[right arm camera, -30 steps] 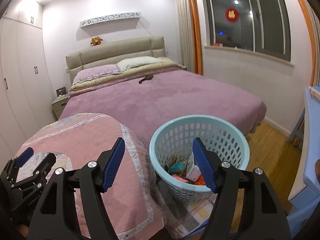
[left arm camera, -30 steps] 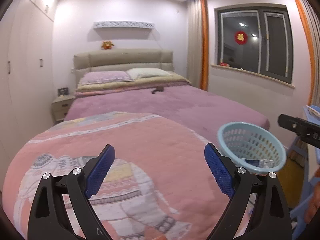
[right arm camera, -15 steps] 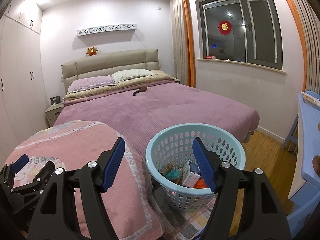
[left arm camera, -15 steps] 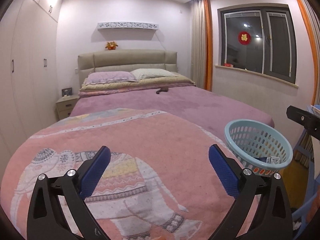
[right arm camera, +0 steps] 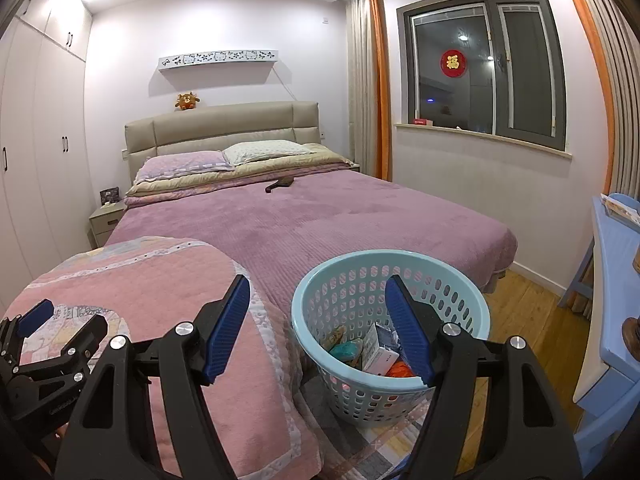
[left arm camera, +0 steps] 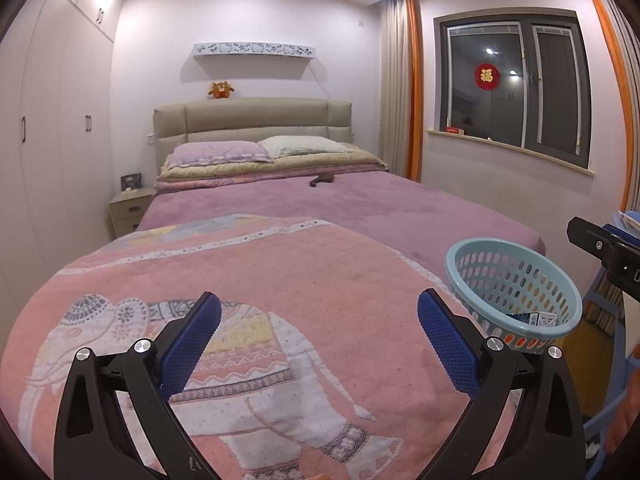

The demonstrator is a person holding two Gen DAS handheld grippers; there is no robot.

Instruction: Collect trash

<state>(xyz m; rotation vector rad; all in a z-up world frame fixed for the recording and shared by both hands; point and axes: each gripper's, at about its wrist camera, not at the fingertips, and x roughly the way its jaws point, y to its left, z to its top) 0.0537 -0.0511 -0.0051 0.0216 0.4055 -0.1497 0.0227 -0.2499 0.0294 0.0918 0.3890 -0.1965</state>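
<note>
Right wrist view: the right gripper (right arm camera: 318, 322) has its blue fingers (right arm camera: 226, 326) spread wide with nothing between them. Its right finger overlaps the pale blue laundry-style basket (right arm camera: 348, 280), which stands on the floor against the foot of the bed (right arm camera: 320, 216), probably so that trash dropped from either hand lands in it. Inside, just left of that finger, lie a white carton (right arm camera: 380, 354), a teal wrapper and something orange. Past the left finger is the pink elephant quilt (right arm camera: 152, 276).

In the left wrist view, the left gripper (left arm camera: 319, 334) is likewise wide apart and empty above the quilt, with the basket off beyond its right finger. A small dark object (left arm camera: 322, 179), too far to identify, lies well ahead near the pillows.
</note>
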